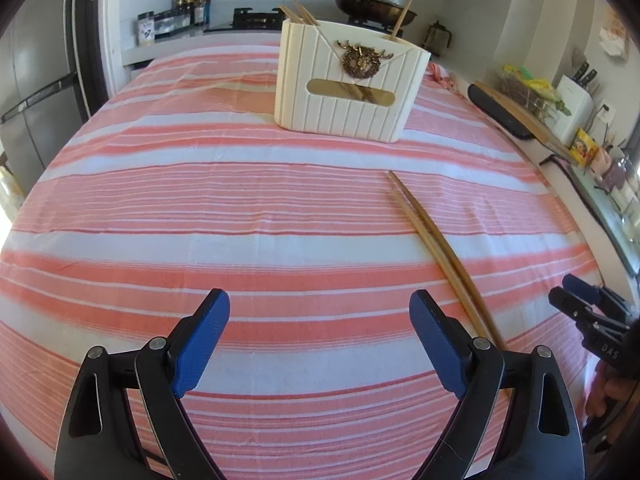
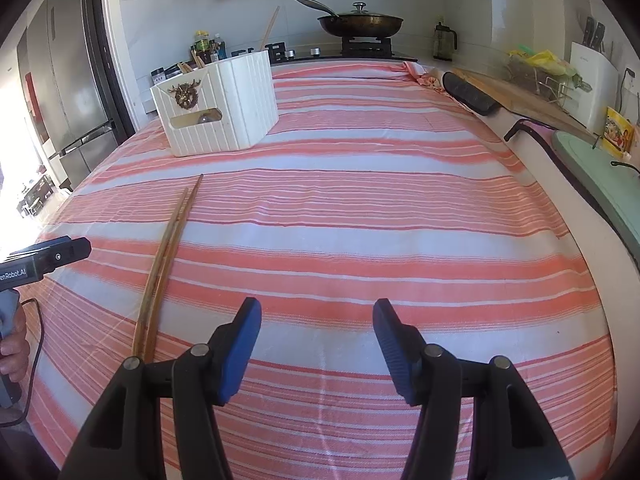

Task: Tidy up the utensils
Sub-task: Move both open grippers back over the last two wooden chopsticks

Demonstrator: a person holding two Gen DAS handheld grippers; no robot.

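A pair of long wooden chopsticks (image 1: 436, 248) lies side by side on the striped cloth, also in the right wrist view (image 2: 168, 256). A cream ribbed utensil holder (image 1: 348, 88) with a gold emblem stands farther back, with several chopsticks standing in it; it also shows in the right wrist view (image 2: 218, 104). My left gripper (image 1: 320, 312) is open and empty, left of the chopsticks' near end. My right gripper (image 2: 318, 320) is open and empty, right of the chopsticks. The right gripper also shows at the left wrist view's right edge (image 1: 580, 300).
The table carries a pink and white striped cloth (image 2: 360, 208). A black pad and wooden board (image 2: 500, 96) lie at the right edge. A stove with a pan (image 2: 360, 22), bottles (image 2: 206, 46) and a fridge (image 2: 68, 92) stand behind and left.
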